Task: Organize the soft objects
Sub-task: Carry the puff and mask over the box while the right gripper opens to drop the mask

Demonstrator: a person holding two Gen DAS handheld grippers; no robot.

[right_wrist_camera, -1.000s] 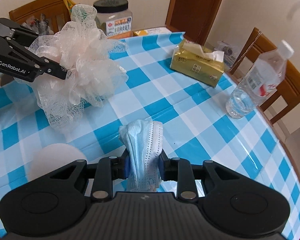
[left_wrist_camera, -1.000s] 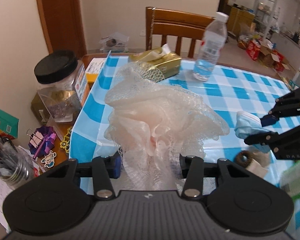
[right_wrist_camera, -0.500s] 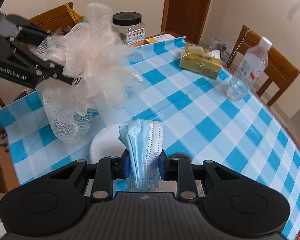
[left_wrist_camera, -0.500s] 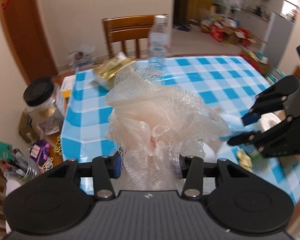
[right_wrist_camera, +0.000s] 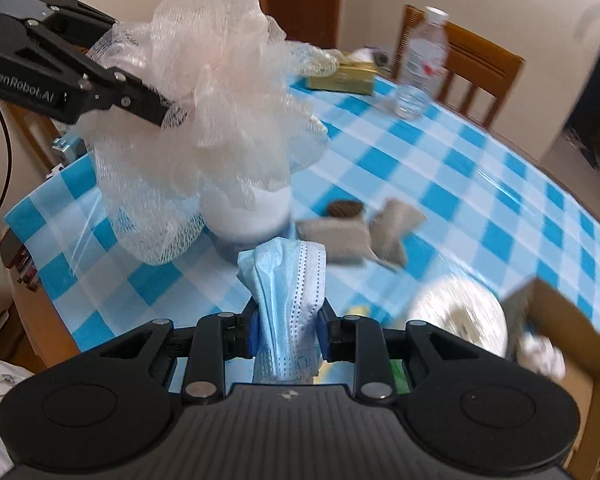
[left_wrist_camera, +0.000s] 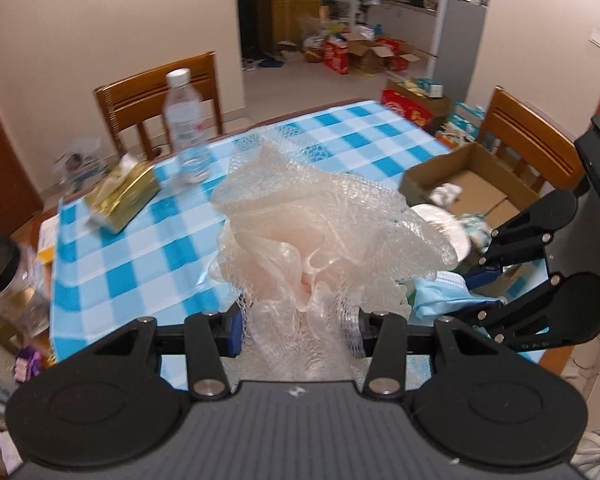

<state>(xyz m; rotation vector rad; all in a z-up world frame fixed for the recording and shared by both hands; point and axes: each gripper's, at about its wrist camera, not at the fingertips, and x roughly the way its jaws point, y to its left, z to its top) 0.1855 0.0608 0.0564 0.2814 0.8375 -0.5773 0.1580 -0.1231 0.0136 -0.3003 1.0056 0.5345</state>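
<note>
Here the left hand-held gripper (left_wrist_camera: 300, 326) clamps the mesh pouf (left_wrist_camera: 324, 236) above the table (left_wrist_camera: 140, 240).

My left wrist camera sits right behind my left jaws, angled down across the desk (left_wrist_camera: 112, 264) toward the cardboard box (left_wrist_camera: 472, 184). My right wrist camera likewise looks down past my right jaws. Both views share the water bottle (right_wrist_camera: 420, 64), tissue pack (left_wrist_camera: 120, 196) and checked cloth.

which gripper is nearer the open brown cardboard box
Right. The right gripper, clamping the blue face mask, sits beside the open brown cardboard box; the left gripper, holding the pink mesh bath pouf, is farther off.
</note>
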